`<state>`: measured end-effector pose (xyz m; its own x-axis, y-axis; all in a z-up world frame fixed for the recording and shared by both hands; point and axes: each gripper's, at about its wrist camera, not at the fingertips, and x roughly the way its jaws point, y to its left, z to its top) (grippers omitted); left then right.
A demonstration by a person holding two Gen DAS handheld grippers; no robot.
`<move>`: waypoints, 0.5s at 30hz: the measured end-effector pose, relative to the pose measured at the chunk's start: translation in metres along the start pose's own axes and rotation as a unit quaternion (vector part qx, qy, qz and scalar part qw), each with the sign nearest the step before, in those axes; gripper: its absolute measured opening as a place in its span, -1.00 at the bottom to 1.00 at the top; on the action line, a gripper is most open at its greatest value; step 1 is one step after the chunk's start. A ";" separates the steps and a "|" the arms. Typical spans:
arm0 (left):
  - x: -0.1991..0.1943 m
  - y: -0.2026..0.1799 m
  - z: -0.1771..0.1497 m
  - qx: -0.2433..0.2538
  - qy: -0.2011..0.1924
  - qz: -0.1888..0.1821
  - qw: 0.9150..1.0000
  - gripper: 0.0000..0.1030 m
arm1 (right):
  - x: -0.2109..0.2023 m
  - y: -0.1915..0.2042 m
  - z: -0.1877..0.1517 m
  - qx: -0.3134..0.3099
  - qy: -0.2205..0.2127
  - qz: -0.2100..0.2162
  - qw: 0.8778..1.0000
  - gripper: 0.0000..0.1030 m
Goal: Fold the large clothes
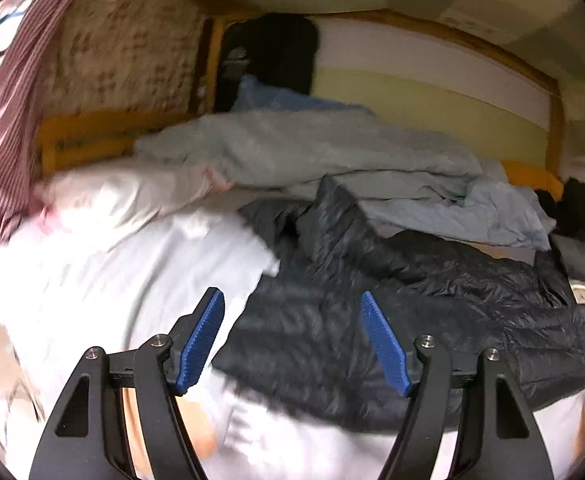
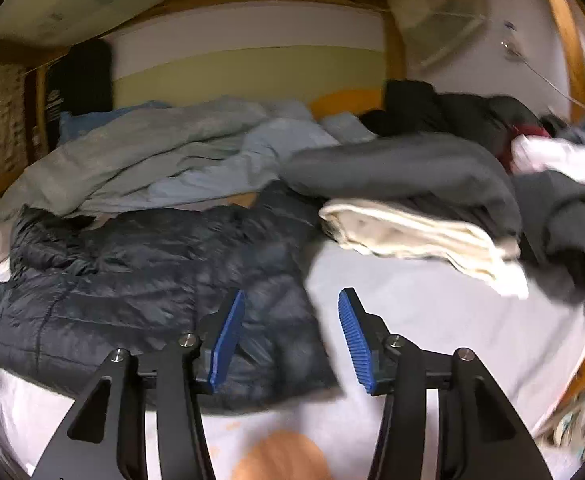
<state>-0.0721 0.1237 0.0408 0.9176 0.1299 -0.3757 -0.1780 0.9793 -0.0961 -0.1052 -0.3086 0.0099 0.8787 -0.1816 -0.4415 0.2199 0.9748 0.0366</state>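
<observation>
The dark puffer jacket (image 2: 144, 276) lies crumpled on the white sheet (image 2: 432, 312), at 10 o'clock from the right gripper (image 2: 292, 336) and 2 o'clock from the left gripper (image 1: 292, 340). Both grippers hang open and empty. The jacket looks light, soft and slippery; pinching hem or shoulder seams should hold best.

No text, label, brand or number can be read anywhere.

Wooden-framed bed (image 2: 392, 40) strewn with clothes

On its pale sheet (image 2: 412, 300) lie a dark quilted puffer jacket (image 2: 132, 280) near left, folded cream cloth (image 2: 412, 236) right, and grey-blue bedding (image 2: 152, 164) far.
</observation>
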 end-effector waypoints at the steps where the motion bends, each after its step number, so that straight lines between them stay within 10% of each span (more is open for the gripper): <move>1: 0.003 -0.004 0.005 0.004 0.000 -0.011 1.000 0.37 | 0.002 0.001 0.004 0.005 0.006 0.011 1.000 0.06; 5: 0.018 -0.036 0.029 0.027 -0.022 -0.037 0.999 0.41 | 0.029 -0.020 0.038 0.086 0.074 0.126 0.985 0.08; 15: 0.076 -0.129 0.051 0.080 0.009 -0.124 0.989 0.41 | 0.159 -0.062 0.104 0.099 0.145 0.068 0.982 0.08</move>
<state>0.0384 0.0147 0.0722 0.9189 -0.1180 -0.3764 0.1112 0.9930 -0.0398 0.0644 -0.4114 0.0304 0.7544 0.0210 -0.6561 0.2123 0.9380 0.2740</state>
